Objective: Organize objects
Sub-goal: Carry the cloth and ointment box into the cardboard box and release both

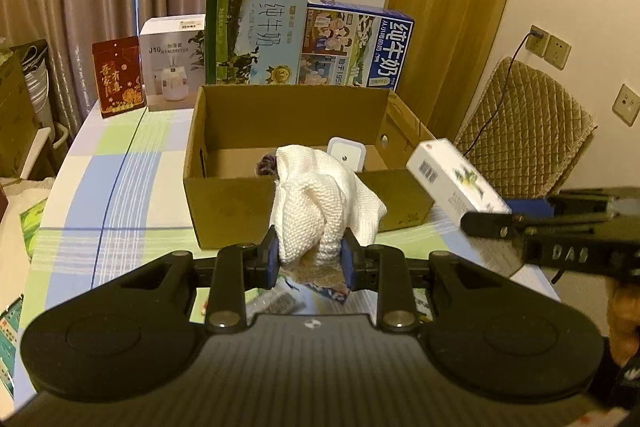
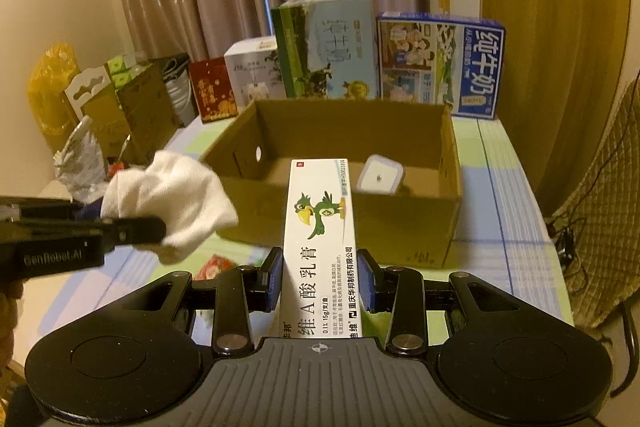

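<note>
the left gripper (image 1: 309, 251) w/ black body and blue pads is clamped on a bunched white woven cloth (image 1: 320, 195), held up off the table just in front of the open brown cardboard box (image 1: 240, 203). the cloth rises above the near wall of the box from this angle, not inside it. the right gripper (image 2: 322, 281), same make, is pinched on a long white ointment carton w/ a green cartoon bird and black chinese print (image 2: 320, 239); the carton points fwd toward the box, its far end over the near wall as seen from the right wrist cam. from the left cam that carton shows at the right, tilted, beside the box's right corner.

inside the box: a small white rounded-square gadget w/ a dot in the middle (image 2: 380, 179) on the floor toward the right side, and smth dark purple (image 1: 266, 163) mostly hidden behind the cloth, can't tell what.

box sits on a table w/ a blue, green and white checked cover (image 1: 120, 179). behind it, in a row by the curtain: a red printed packet (image 1: 119, 77), a white humidifier box (image 1: 174, 63), a tall green and blue milk carton case (image 1: 256, 31) and a blue milk case (image 1: 356, 47). a few small packets lie on the table under the left gripper, too hidden to make out. quilted tan chair back (image 1: 524, 127) stands at the right.
</note>
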### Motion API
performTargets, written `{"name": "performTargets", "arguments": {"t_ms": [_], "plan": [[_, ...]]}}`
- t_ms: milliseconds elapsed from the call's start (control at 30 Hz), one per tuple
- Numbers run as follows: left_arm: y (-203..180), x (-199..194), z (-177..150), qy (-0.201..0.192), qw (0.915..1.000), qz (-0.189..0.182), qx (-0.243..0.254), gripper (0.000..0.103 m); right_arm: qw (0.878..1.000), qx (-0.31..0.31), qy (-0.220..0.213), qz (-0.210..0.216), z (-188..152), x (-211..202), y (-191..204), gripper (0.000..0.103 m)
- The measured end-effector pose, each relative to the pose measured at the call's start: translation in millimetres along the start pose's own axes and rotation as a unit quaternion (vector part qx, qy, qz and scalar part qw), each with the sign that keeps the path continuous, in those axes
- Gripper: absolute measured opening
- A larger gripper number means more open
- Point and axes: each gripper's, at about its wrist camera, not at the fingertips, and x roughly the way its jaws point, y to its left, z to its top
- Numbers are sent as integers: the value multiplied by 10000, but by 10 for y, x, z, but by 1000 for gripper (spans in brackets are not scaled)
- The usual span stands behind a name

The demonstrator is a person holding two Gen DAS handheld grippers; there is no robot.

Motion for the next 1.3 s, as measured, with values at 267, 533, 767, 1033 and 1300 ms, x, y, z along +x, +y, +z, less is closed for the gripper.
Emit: {"name": "performTargets", "arguments": {"t_ms": [267, 533, 767, 1033, 1300], "plan": [[199, 289, 466, -40, 9999, 102, 36, 25, 10000, 84, -40, -15, 563, 308, -236, 35], [386, 750, 844, 22, 9996, 257, 96, 25, 9998, 182, 103, -76, 970, 854, -425, 35], [510, 1190, 941, 237, 9993, 281, 121, 25, 9991, 296, 286, -74, 1029, 1271, -519, 35], [587, 1583, 939, 371, 9989, 264, 88, 26, 9983, 362, 460, -62, 1036, 1631, -561, 35], [670, 1827, 898, 399, 9986, 353, 44, 40, 9976, 370, 577, -62, 965, 1831, -582, 35]]}}
